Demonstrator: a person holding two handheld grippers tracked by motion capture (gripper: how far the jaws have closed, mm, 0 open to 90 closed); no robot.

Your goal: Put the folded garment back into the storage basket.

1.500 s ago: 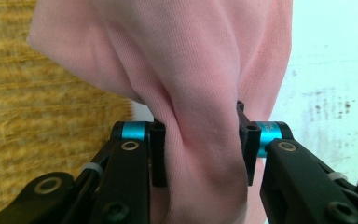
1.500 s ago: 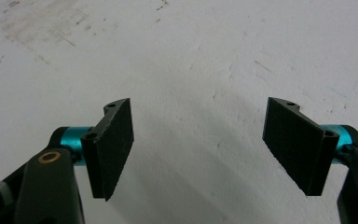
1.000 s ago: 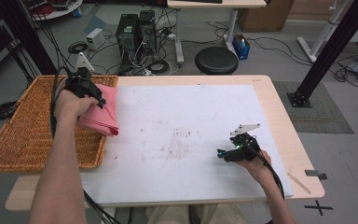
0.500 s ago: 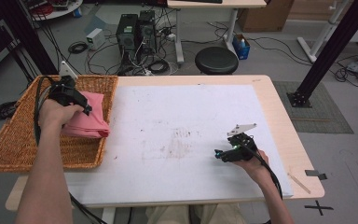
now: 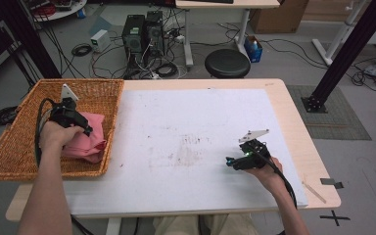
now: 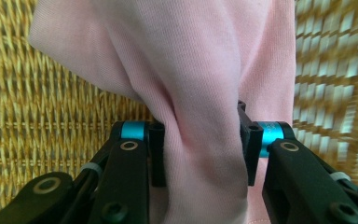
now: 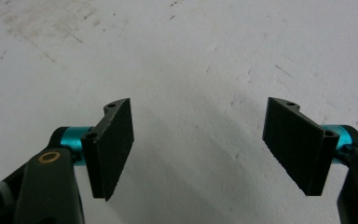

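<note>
Looking along the left gripper [image 6: 200, 154], a thick fold of the pink cloth [image 6: 191, 70] is seen pinched between the two black jaws, with the woven wicker of the basket [image 6: 51, 107] close behind it; that grasp is hidden in the high view, where the person's left hand [image 5: 58, 133] covers the jaws. What the high view adds is the wider layout: the cloth [image 5: 89, 142] is seen lying inside the basket [image 5: 10, 147] toward its wall at 3 o'clock, partly under the hand, and the basket is set at the table's edge at 9 o'clock. The right gripper [image 7: 198, 144] is shown in its own view with its jaws spread wide and nothing between them, held just over the scuffed white table [image 7: 205, 46]. In the high view the same gripper [image 5: 245, 156] is found at about 4 o'clock on the table [image 5: 191, 107], well apart from the basket, its jaw opening too small to be judged there. Compared with a second ago, the cloth has been carried from the basket's rim at 3 o'clock, where it hung partly over the table, to fully inside the basket, and the left hand has been lowered with it; the right gripper has hardly been moved.
</note>
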